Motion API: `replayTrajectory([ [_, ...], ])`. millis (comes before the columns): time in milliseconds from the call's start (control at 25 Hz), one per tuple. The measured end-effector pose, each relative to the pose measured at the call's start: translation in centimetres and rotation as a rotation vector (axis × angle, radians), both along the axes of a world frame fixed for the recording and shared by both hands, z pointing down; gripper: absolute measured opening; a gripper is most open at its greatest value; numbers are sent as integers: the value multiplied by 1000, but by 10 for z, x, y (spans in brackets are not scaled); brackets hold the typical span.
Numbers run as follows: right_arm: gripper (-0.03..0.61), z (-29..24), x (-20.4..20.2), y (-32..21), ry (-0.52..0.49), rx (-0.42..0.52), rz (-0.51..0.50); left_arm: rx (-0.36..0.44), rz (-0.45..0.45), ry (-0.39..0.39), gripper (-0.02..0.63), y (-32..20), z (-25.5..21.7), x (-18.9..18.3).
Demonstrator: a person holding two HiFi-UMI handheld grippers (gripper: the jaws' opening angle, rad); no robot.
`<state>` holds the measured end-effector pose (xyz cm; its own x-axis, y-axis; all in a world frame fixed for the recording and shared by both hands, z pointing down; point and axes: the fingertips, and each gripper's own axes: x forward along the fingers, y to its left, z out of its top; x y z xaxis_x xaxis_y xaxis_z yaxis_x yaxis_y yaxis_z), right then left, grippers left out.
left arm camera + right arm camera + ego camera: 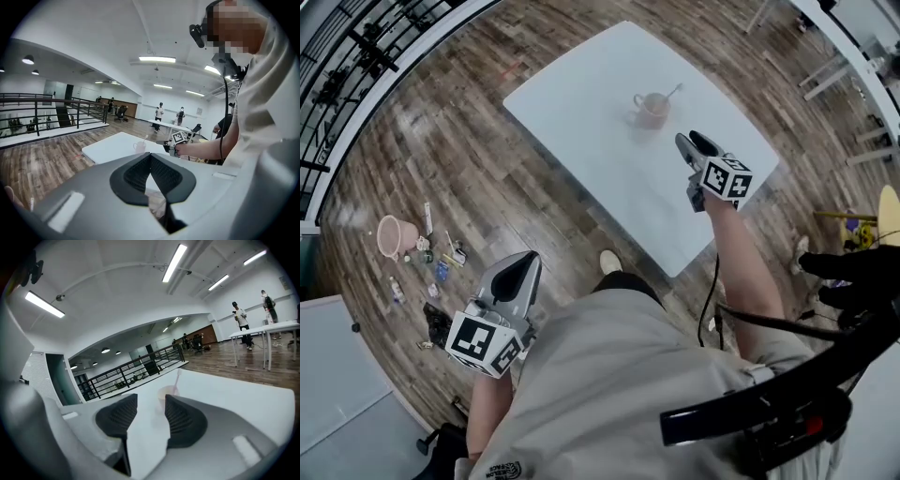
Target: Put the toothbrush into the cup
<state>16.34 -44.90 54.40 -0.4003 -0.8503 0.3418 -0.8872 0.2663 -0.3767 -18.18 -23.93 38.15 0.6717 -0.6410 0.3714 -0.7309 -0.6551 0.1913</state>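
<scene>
The toothbrush [673, 92] stands in the pink cup [652, 111], its handle leaning on the rim and its upper end sticking out on the side away from the right gripper [692, 143]. The cup sits upright on the white table [581, 122], just ahead of that gripper's tips and clear of them.

In the right gripper view, the cup [167, 392] and the thin toothbrush [177, 378] show beyond the gap. They lie close to the line of the right-hand pad, with only bare tabletop between the pads themselves. The right gripper [151, 399] has its jaws spread wide and holds nothing. It hovers over the table, pointing at the cup.

The left gripper [523, 264] is well back from the cup, off the table's near edge and above the wooden floor [441, 141]. In its own view the left gripper [150, 155] has its two dark pads meeting at the tips, closed on nothing. The cup [139, 146] appears far ahead of it, with the right gripper's marker cube [178, 138] further to its right.

Off to the left gripper's left, a pink bucket [394, 234] and some small scattered items lie on the floor.
</scene>
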Motion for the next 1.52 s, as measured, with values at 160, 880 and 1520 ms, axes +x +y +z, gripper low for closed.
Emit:
replayTrajectory([
  [160,176,-28,-26,68,0,25,-26,29,65,14,2,43,-7,-2],
  [880,164,-100,-142,441,73,88,-118,5,251,72,2,290,19,-25],
  [1520,163,-180,-88,593,204,242,-292,118,383,90,2,382,-28,143],
])
